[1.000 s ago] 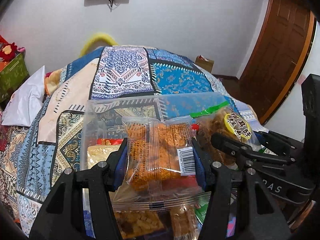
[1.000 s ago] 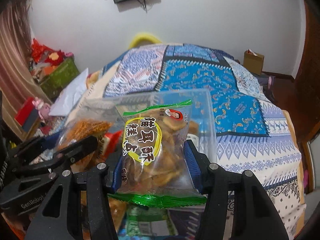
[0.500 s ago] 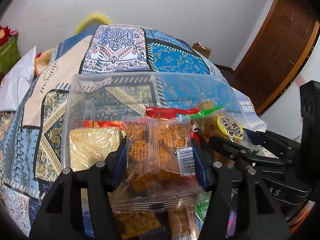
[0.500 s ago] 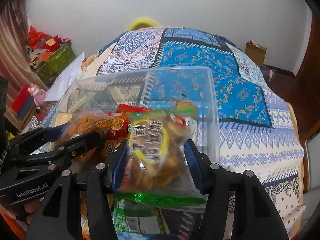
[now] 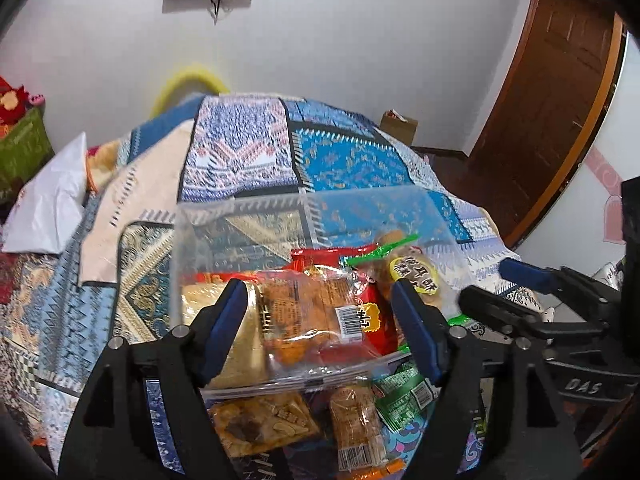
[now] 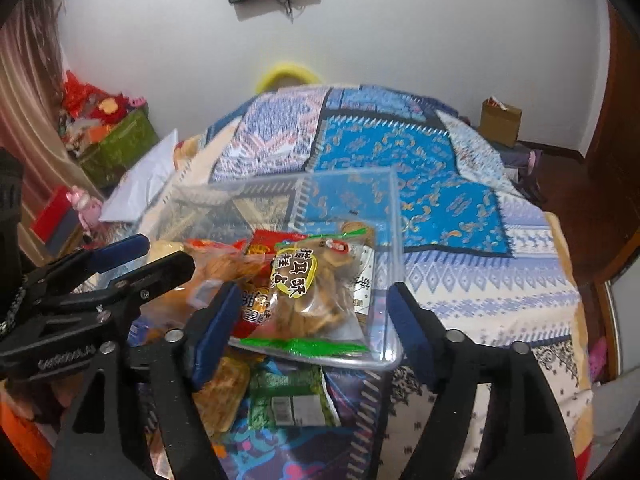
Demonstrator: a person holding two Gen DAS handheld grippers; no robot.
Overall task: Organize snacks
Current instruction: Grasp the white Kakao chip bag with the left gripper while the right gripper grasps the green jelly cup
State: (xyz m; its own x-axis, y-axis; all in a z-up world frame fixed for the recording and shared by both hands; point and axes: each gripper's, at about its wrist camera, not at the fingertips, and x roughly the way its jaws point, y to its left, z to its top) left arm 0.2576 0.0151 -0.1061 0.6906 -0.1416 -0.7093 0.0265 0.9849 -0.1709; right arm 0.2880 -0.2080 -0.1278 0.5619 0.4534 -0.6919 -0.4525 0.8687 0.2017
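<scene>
A clear plastic bin (image 5: 304, 200) (image 6: 280, 184) stands on the patterned bedspread with several snack packs inside. The orange cracker packet (image 5: 304, 316) lies in the bin. It sits between the fingers of my left gripper (image 5: 320, 332), whose jaws are opening, and neither blue pad touches it. The cookie bag with a yellow label (image 6: 308, 284) (image 5: 414, 276) rests in the bin's right side. My right gripper (image 6: 312, 332) is opening too, its pads clear of the bag. Each gripper shows in the other's view, the right gripper (image 5: 520, 292) and the left gripper (image 6: 132, 260).
Loose snacks lie on the bedspread in front of the bin: an orange pack (image 5: 260, 424), a small brown pack (image 5: 356, 420) and a green pack (image 5: 400, 396) (image 6: 288, 400). A white pillow (image 5: 52, 208) lies left. A wooden door (image 5: 552, 100) stands right.
Both grippers lowered their packets into the bin, then widened their jaws and let go. Both have drawn back and up a little.
</scene>
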